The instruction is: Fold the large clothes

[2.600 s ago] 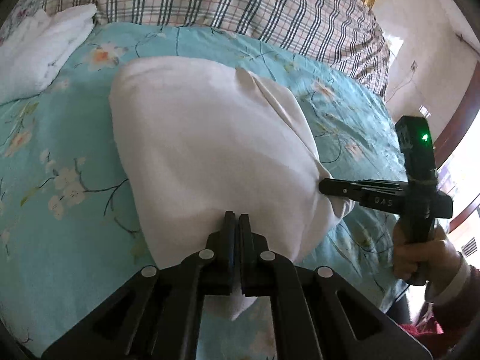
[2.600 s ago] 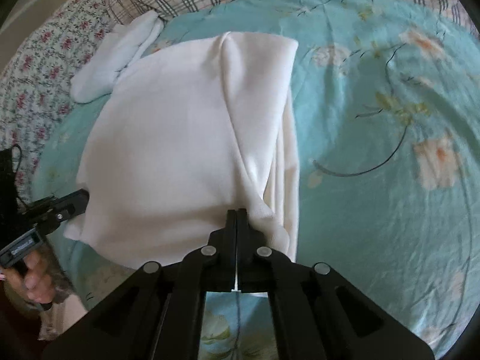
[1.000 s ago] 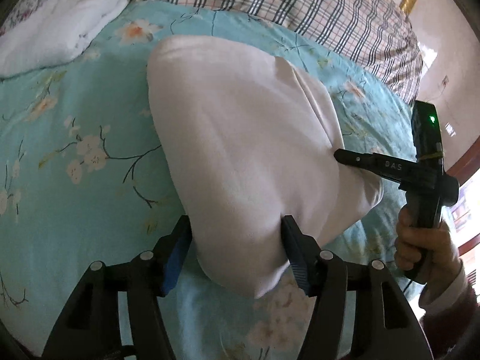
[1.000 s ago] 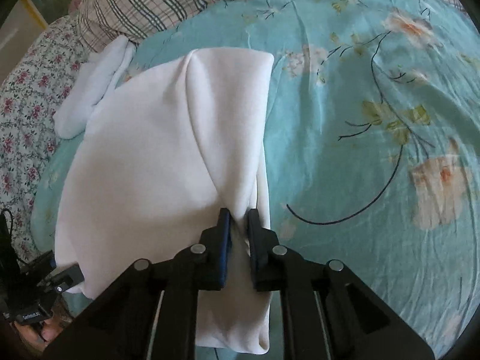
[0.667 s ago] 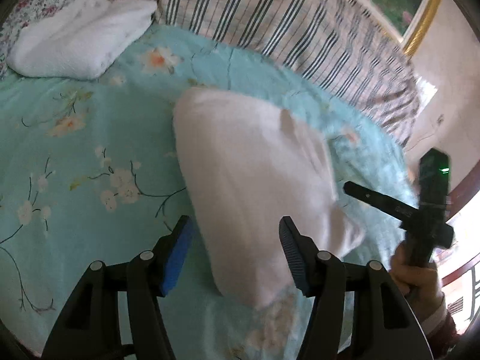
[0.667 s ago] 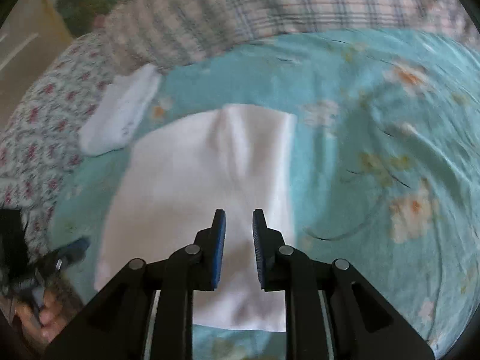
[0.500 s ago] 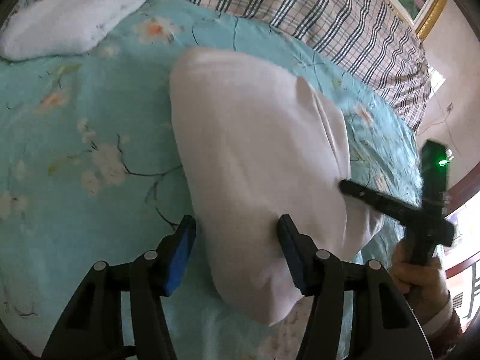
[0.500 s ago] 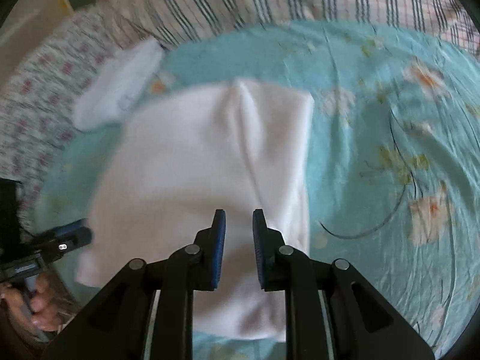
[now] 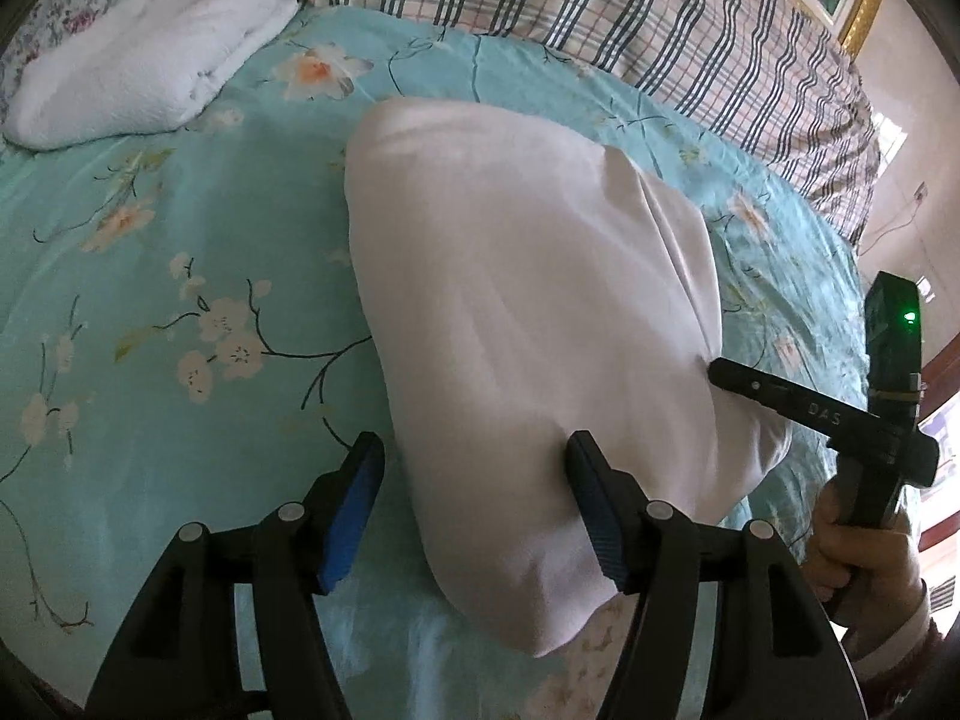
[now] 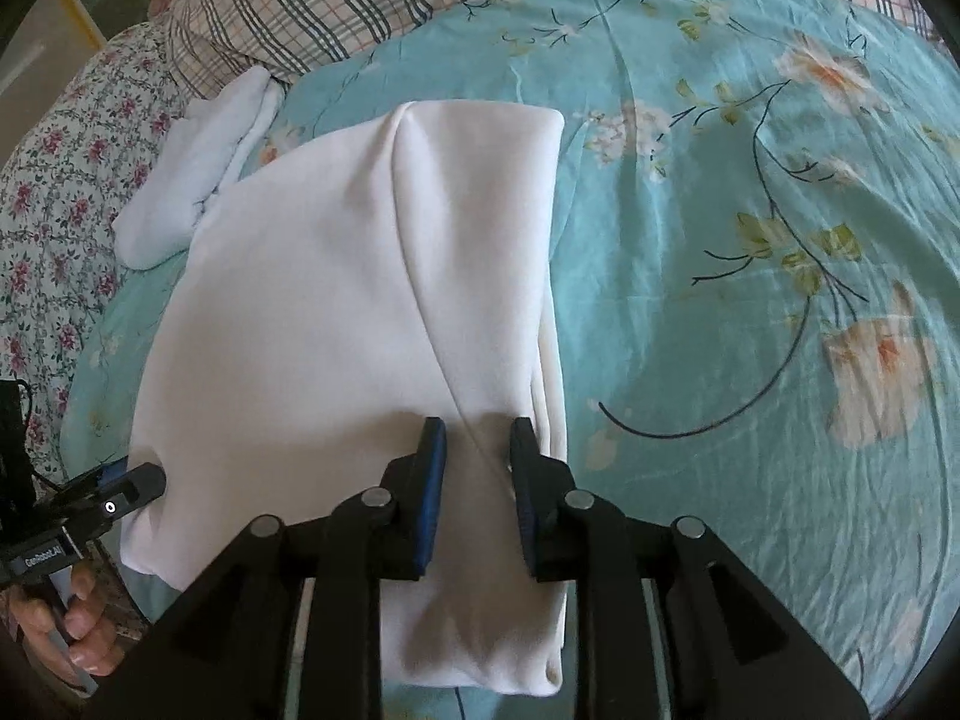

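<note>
A white folded garment [image 9: 528,324] lies flat on the teal floral bedsheet [image 9: 150,276]; it also shows in the right wrist view [image 10: 360,312]. My left gripper [image 9: 474,462] is open, its jaws straddling the garment's near left corner, holding nothing. My right gripper [image 10: 474,438] is open over the garment's near right edge, with a diagonal fold line between its jaws. The right gripper also shows in the left wrist view [image 9: 720,372], its tip at the garment's right edge. The left gripper shows in the right wrist view [image 10: 144,480] at the garment's left corner.
A folded white towel [image 9: 144,60] lies at the far left of the bed, also in the right wrist view [image 10: 198,168]. Plaid pillows [image 9: 600,18] line the headboard side. A floral quilt [image 10: 54,180] lies at the left. The sheet right of the garment is bare [image 10: 750,300].
Both grippers let go of the garment's near corners and opened. The garment now rests flat on the bed. Both grippers lifted briefly, then came back down close over its near edge.
</note>
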Action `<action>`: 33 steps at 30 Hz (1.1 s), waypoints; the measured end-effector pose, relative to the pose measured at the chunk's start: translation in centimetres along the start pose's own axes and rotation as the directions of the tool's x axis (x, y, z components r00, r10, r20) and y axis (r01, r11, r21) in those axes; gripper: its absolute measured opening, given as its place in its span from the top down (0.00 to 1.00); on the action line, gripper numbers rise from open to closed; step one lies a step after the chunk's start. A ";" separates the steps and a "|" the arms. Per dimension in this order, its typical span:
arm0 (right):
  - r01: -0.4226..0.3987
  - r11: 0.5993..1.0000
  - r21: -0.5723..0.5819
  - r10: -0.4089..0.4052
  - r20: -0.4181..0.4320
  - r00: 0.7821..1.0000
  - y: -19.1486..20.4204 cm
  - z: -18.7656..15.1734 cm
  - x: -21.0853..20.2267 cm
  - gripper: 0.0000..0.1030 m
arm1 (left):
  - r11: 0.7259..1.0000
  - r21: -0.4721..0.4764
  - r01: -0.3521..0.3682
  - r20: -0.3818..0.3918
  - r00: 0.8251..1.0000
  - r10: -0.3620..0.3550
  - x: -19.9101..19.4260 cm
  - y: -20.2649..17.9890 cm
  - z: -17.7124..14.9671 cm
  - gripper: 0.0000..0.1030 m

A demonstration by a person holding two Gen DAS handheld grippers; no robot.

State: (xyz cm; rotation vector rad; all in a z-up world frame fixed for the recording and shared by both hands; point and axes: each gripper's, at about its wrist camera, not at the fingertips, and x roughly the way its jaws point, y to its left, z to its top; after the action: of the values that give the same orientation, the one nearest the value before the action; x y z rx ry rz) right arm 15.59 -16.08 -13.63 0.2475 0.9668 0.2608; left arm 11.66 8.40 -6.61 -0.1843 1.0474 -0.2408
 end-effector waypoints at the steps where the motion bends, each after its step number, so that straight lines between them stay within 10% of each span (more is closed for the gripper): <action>1: 0.001 1.000 0.003 -0.001 0.002 1.000 -0.1 -0.3 -0.3 0.76 | 1.000 -0.001 -0.004 -0.001 1.000 0.004 -0.2 0.0 0.0 0.38; 10: -0.029 0.998 -0.060 0.034 0.079 0.996 3.2 3.6 -1.3 0.76 | 0.996 -0.081 -0.024 0.089 0.996 0.031 -1.5 2.0 4.7 0.39; 15: 0.029 0.999 -0.014 -0.028 0.033 0.999 2.9 6.2 2.5 0.76 | 0.992 -0.109 -0.068 0.014 0.997 0.070 2.8 3.6 6.7 0.39; 26: -0.004 1.000 0.024 0.003 0.026 1.000 1.9 6.0 2.2 0.76 | 0.992 -0.100 -0.082 0.033 0.996 0.086 1.7 3.6 5.2 0.37; 33: -0.065 0.998 -0.019 0.065 0.040 0.997 2.9 1.4 -1.9 0.75 | 0.999 -0.031 0.033 0.056 0.998 -0.031 -2.5 1.1 0.9 0.37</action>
State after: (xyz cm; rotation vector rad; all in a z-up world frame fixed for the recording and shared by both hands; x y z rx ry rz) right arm 15.40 -14.09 -10.48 0.2673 0.9167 0.3228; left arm 11.37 10.23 -4.37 -0.2355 0.9945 -0.2468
